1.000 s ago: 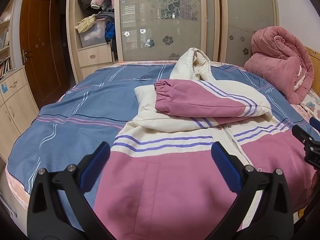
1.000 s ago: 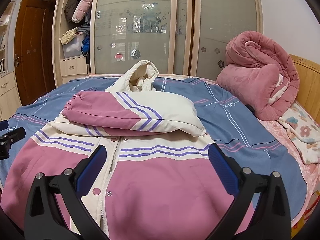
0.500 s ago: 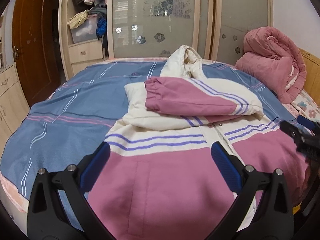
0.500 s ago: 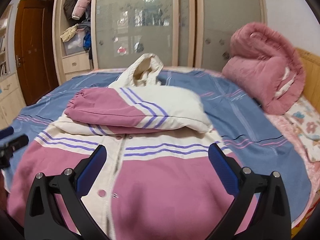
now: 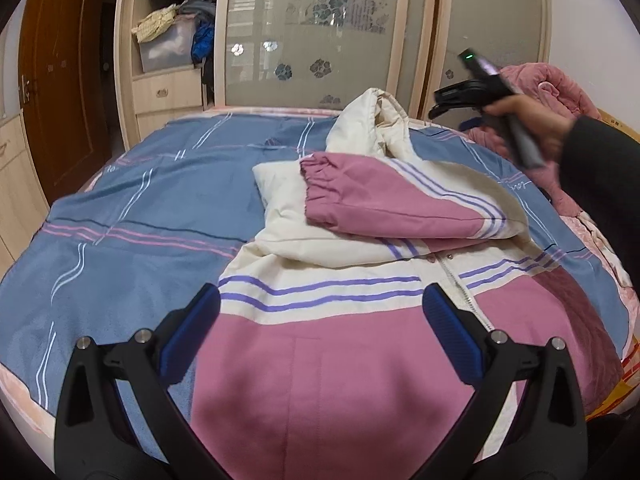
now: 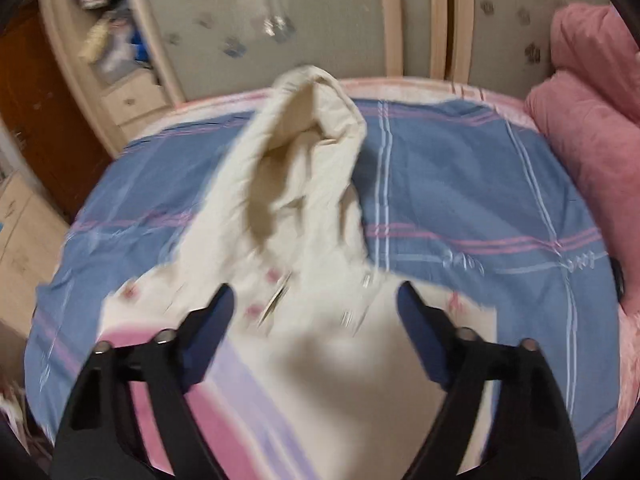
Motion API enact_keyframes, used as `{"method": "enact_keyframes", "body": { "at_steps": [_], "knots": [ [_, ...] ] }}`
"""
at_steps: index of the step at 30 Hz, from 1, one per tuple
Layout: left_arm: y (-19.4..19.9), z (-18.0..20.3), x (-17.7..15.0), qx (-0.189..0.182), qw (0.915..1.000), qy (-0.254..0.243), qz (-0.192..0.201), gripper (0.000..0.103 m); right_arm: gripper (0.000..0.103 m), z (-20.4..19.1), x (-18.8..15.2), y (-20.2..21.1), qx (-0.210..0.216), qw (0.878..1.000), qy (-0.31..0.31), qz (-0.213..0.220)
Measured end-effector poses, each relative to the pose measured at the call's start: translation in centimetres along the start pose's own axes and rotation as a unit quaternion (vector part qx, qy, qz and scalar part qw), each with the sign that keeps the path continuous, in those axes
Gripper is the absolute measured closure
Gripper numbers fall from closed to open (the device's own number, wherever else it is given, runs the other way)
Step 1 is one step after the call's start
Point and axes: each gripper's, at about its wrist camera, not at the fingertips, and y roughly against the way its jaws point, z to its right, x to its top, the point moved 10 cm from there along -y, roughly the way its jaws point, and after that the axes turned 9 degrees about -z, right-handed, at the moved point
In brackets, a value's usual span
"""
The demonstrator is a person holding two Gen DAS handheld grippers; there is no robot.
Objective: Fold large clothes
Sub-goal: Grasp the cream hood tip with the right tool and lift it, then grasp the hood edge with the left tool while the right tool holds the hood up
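A hooded jacket [image 5: 340, 360] in pink and cream with purple stripes lies face up on the bed. One pink sleeve [image 5: 380, 200] is folded across its chest. My left gripper [image 5: 320, 304] hovers open over the pink lower part, with nothing between its fingers. The right gripper [image 6: 316, 292] hangs above the collar, just below the cream hood [image 6: 304, 152]. Its jaws are closing and no cloth is between them. In the left wrist view a hand [image 5: 524, 120] carries that gripper high at the right, beside the hood [image 5: 372, 124].
The bed wears a blue cover [image 5: 120, 240] with pink and white stripes. A rolled pink quilt [image 6: 592, 140] lies at its right side. Behind stand a wardrobe with frosted sliding doors [image 5: 320, 32], open shelves of clothes [image 5: 172, 36] and a brown door [image 5: 60, 80].
The right gripper has swept from the jacket's hem up the bed to the hood, tipped downward, and its jaws have narrowed. The left gripper has edged slightly forward and stays open.
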Motion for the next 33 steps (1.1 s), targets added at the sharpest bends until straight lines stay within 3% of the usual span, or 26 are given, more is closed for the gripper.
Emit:
{"method": "enact_keyframes", "body": {
  "at_steps": [3, 7, 13, 16, 17, 18, 20, 25, 29, 33],
  "knots": [
    [-1.1, -0.7, -0.3, -0.001, 0.9999, -0.001, -0.016, 0.002, 0.036, 1.8, 3.7, -5.2, 0.0, 0.999, -0.036, -0.029],
    [-1.8, -1.6, -0.5, 0.003, 0.9997, 0.0, -0.023, 0.002, 0.049, 2.9, 7.3, -8.7, 0.0, 0.998, -0.051, -0.035],
    [-3.4, -2.2, -0.9, 0.004, 0.9991, 0.001, -0.041, 0.002, 0.05, 2.6, 10.9, -12.3, 0.01, 0.998, -0.051, -0.037],
    [-4.0, -2.2, -1.1, 0.004, 0.9988, 0.002, -0.048, 0.002, 0.073, 1.9, 11.9, -13.4, 0.024, 0.998, -0.046, -0.025],
    [-4.1, -2.2, -1.1, 0.004, 0.9988, 0.001, -0.05, 0.002, 0.087, 1.4, 11.9, -13.6, 0.027, 0.999, -0.036, -0.024],
    [-4.2, -2.2, -1.2, 0.006, 0.9987, 0.001, -0.051, 0.002, 0.096, 1.3, 11.8, -13.5, 0.025, 0.999, -0.032, -0.022],
    [-4.5, -2.1, -1.3, 0.007, 0.9985, 0.0, -0.055, 0.002, 0.099, 1.3, 11.8, -12.1, 0.016, 0.999, -0.028, 0.009],
    [-4.3, -1.8, -1.3, 0.011, 0.9986, -0.003, -0.051, 0.002, 0.1, 0.3, 10.9, -5.0, 0.042, 0.996, 0.008, 0.081],
    [-4.0, -1.4, -1.2, 0.009, 0.999, -0.005, -0.044, 0.002, 0.1, -0.1, 8.4, 2.2, 0.054, 0.99, 0.036, 0.128],
    [-3.2, -1.0, -0.1, 0.007, 0.9998, 0.002, -0.017, 0.002, 0.101, 0.1, 5.3, 6.3, 0.055, 0.985, 0.05, 0.153]
  ]
}}
